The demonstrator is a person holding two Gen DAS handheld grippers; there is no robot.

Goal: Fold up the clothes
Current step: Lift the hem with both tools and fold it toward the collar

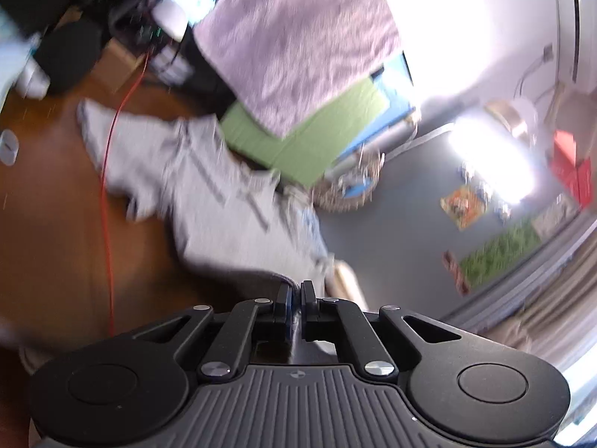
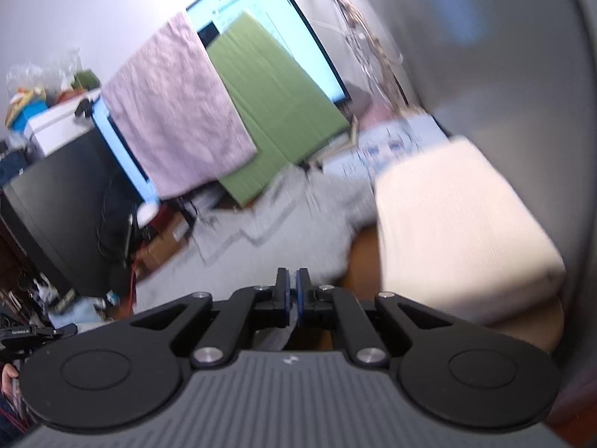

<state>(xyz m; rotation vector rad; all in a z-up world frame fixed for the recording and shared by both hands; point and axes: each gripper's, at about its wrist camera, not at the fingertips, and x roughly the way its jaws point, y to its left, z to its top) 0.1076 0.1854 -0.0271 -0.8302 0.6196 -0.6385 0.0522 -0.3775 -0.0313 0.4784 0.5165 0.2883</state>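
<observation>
A light grey sweatshirt with printed stripes lies spread on the brown wooden table, one sleeve reaching far left. My left gripper is shut on its near hem, with cloth pinched between the fingers. In the right wrist view the same sweatshirt stretches away from my right gripper, which is shut on another part of its edge. Both views are blurred by motion.
A folded cream garment sits at the right on the table. A pink towel and a green board hang at the back before a monitor. A red cable crosses the table. A woven basket stands on the floor.
</observation>
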